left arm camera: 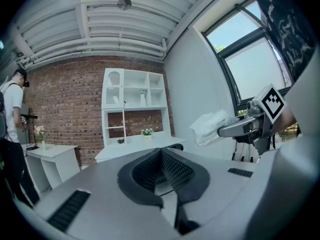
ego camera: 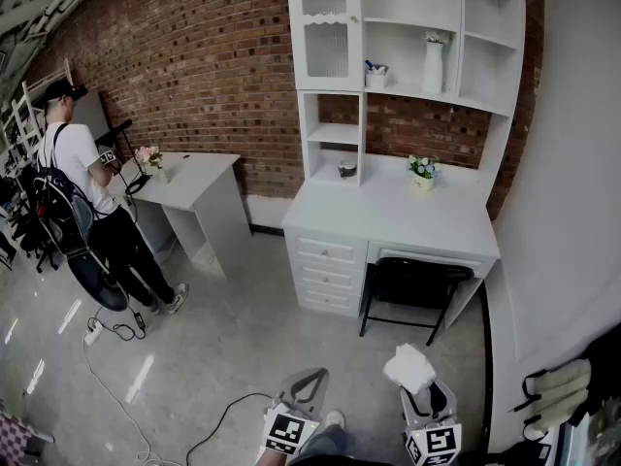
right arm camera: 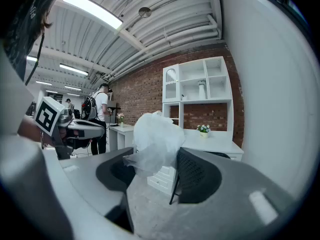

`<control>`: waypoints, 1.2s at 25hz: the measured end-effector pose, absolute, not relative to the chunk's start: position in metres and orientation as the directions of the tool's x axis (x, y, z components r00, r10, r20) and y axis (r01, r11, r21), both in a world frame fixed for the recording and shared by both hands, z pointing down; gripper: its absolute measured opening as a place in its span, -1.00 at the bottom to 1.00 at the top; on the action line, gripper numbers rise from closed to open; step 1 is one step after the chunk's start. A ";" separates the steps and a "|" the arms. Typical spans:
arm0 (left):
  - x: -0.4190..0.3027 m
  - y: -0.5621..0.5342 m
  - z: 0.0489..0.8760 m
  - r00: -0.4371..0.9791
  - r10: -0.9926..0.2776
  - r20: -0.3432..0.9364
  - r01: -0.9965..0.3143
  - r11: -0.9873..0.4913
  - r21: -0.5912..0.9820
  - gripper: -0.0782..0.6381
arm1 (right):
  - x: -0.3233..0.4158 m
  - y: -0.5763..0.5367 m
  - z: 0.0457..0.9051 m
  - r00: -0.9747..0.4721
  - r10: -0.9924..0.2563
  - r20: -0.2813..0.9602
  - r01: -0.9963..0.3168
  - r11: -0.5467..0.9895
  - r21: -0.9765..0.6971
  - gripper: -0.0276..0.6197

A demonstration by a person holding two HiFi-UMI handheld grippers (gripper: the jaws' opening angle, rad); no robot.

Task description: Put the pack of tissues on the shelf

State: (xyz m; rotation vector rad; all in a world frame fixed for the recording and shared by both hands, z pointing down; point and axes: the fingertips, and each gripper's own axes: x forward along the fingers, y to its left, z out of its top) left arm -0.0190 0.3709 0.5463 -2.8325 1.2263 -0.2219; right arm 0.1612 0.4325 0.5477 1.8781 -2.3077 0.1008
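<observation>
Brick-walled room, shelf unit [ego camera: 408, 93] upper centre: right gripper [ego camera: 425, 398] clamps the tissue pack [ego camera: 409, 367], left gripper [ego camera: 308, 382] closed, empty; approach steadily, grip firm.

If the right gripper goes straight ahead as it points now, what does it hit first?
Most likely the black chair tucked under the white desk, with open space before it. Depth is hard to judge.

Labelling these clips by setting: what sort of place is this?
Probably a mock-up study room inside an industrial hall: white desk with shelf unit, brick wall, ribbed metal ceiling.
</observation>
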 end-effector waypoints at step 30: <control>-0.032 0.261 0.539 0.667 -0.740 0.085 -0.725 -0.672 -0.154 -0.75 | 0.156 0.321 0.545 -0.154 -0.978 0.142 -0.980 0.170 0.104 -0.17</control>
